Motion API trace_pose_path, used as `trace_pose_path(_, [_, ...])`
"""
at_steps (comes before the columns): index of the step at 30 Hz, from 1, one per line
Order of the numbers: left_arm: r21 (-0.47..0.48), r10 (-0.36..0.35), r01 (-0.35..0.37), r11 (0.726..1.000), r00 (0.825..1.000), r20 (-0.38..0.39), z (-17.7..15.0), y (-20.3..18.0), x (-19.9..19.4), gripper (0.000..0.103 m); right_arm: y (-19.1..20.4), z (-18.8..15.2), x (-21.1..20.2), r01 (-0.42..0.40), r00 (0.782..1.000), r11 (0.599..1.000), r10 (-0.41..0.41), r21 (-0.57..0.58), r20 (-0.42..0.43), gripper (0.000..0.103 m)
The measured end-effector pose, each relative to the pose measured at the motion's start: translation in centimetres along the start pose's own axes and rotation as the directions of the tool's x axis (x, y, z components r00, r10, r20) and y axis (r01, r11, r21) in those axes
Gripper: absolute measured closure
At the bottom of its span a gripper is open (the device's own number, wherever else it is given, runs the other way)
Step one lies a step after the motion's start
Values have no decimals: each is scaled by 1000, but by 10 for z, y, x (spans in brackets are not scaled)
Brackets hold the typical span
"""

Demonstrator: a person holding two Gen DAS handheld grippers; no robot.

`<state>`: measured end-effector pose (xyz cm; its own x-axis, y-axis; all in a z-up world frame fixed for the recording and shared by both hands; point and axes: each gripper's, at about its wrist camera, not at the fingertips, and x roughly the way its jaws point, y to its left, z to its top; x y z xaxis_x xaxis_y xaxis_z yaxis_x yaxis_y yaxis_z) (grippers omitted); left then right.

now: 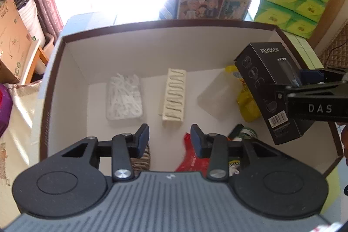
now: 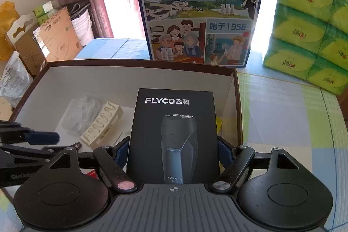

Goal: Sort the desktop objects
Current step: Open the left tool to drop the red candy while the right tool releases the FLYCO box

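Note:
My right gripper point(image 2: 173, 156) is shut on a black FLYCO shaver box point(image 2: 174, 129) and holds it above the right part of a brown-rimmed white box point(image 2: 121, 63). In the left wrist view the shaver box point(image 1: 267, 88) hangs tilted over that box's right side point(image 1: 289, 40), with the right gripper point(image 1: 308, 84) on it. My left gripper point(image 1: 169, 140) is open and empty over the box's front part. Inside lie a clear case of white floss picks point(image 1: 124, 99), a cream hair clip point(image 1: 174, 97), a clear container point(image 1: 215, 97), a yellow item point(image 1: 248, 101) and a red packet point(image 1: 191, 158).
A blue milk carton point(image 2: 200, 8) stands behind the box. Green tissue packs point(image 2: 308, 36) are stacked at the back right. The table has a checked cloth point(image 2: 282, 114). Cardboard boxes point(image 2: 54, 36) and white buckets point(image 1: 30, 19) stand off the table to the left.

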<state>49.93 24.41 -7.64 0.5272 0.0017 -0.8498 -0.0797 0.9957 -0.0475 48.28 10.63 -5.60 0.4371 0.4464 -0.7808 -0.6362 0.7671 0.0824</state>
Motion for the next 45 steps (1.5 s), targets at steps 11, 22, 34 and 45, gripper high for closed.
trace_pose_path(11, [-16,69,-68,998,997,45,24,13,3,59,5,13,22,86,995,995,-83,-44,59,27])
trace_pose_path(22, [-11,99,-99,995,993,64,20,18,1,42,0,10,6,9,995,999,-5,-41,100,3])
trace_pose_path(34, [6,80,-80,997,993,82,3,5,-27,23,-2,-25,-31,-83,996,996,81,32,41,2])
trace_pose_path(45, [-32,85,-82,996,992,91,-23,-1,-64,19,3,-48,-59,-97,995,993,98,63,-6,2])
